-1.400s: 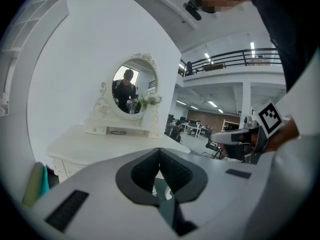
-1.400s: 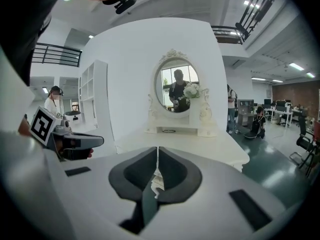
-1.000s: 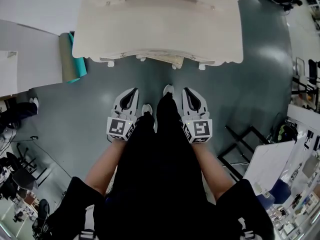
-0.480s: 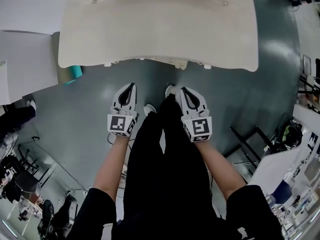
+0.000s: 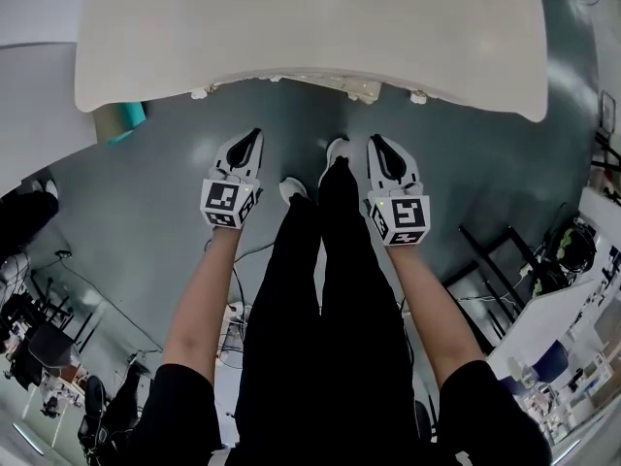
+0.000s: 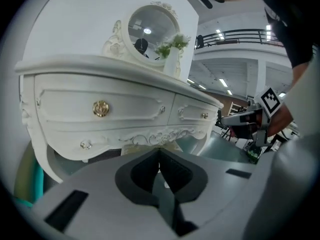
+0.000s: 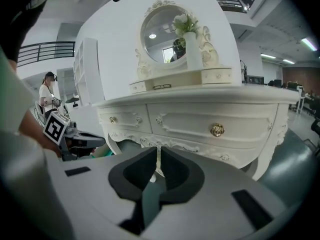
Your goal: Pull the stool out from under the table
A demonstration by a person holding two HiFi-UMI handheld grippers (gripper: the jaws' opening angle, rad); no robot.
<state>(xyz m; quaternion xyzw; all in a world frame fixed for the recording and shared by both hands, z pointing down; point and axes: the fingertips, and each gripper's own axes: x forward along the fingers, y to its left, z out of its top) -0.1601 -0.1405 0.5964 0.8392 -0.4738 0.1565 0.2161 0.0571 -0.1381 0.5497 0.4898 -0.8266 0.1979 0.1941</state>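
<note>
A white carved dressing table (image 5: 291, 27) with gold drawer knobs (image 6: 100, 108) and an oval mirror (image 7: 165, 31) stands in front of me. Beneath its carved apron a pale beige shape (image 6: 131, 149) shows, perhaps the stool's seat; from above only a carved bit (image 5: 364, 87) pokes out under the front edge. My left gripper (image 5: 256, 136) and right gripper (image 5: 374, 142) hang side by side short of that edge, over the grey floor. Both are shut with nothing between the jaws. The left gripper (image 6: 159, 151) and right gripper (image 7: 158, 150) point at the drawers.
A teal roll (image 5: 128, 116) leans at the table's left end. Black metal frames (image 5: 485, 260) and a white desk (image 5: 543, 309) crowd the right side. Cables (image 5: 233, 318) lie on the floor behind me. My shoes (image 5: 335, 151) are between the grippers. A person (image 7: 47, 91) stands far off at the left.
The table has come nearer and fills more of the head view. Both grippers have moved forward with it, still shut and side by side.
</note>
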